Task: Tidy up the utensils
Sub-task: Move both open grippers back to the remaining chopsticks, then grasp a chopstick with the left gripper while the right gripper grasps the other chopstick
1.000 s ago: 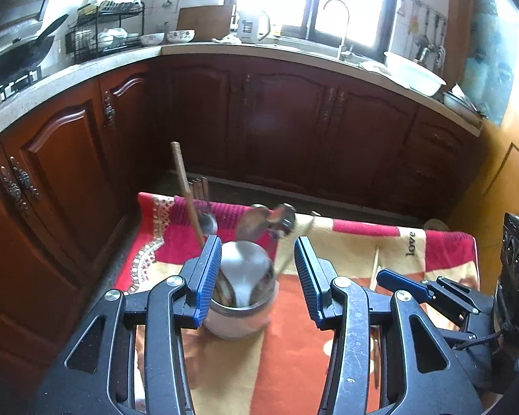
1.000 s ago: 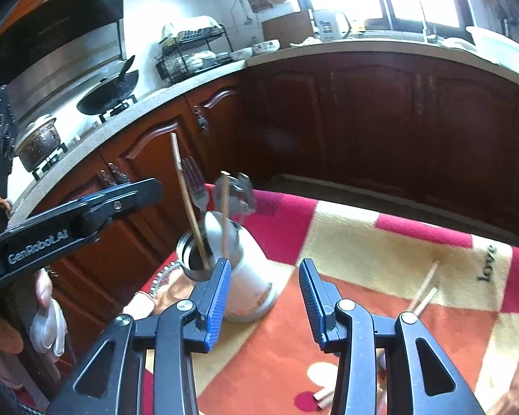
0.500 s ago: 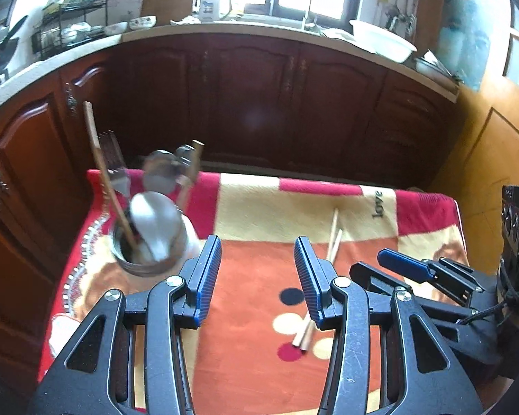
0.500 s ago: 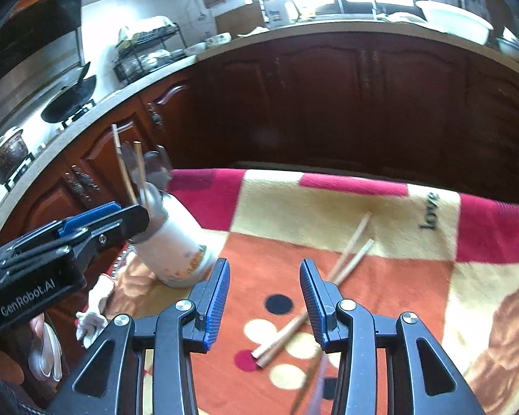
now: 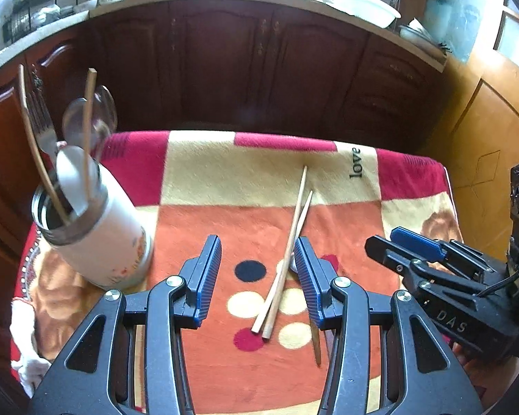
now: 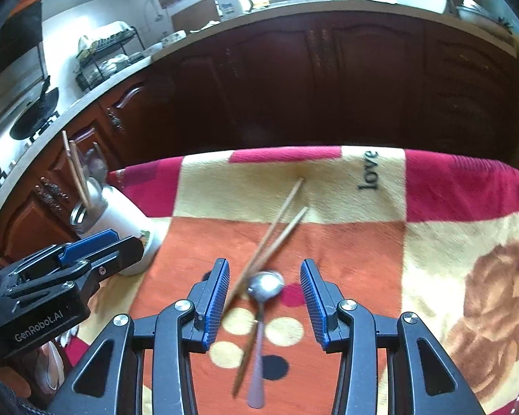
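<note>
Utensils (image 5: 69, 145) already sorted stand at my far left: a fork, spoons and two wooden sticks poke up out of a white holder (image 5: 97, 235) with a steel rim, which stands near the left edge of the blanket-covered counter (image 5: 225, 180). The blanket is a patchwork of red, cream and orange, with coloured dots on the orange patch and the word "love" printed toward the far side.

Moving right, my left gripper (image 5: 257, 276) hovers over the orange patch with its jaws apart and nothing pressed between the blue pads. Seen between those jaws, slightly right of centre, a pair of wooden chopsticks (image 5: 287, 256) lies loose on the blanket, the two sticks close together at the near end and splaying apart toward the far end. Their near ends rest beside a red dot.

Just right of the chopsticks, a metal spoon (image 6: 264, 285) lies on the blanket with its bowl facing up and its handle running back toward me. From the right wrist camera, one chopstick seems to cross the spoon's handle, though blur keeps me from telling whether they touch.

My right gripper (image 6: 264, 297) hangs above that spoon, jaws spread on either side of the bowl, pads clear of it and gripping nothing. From the left wrist camera I see this gripper at the right edge, above the blanket.

Behind the counter runs a row of dark wooden cabinets (image 5: 259, 69).
</note>
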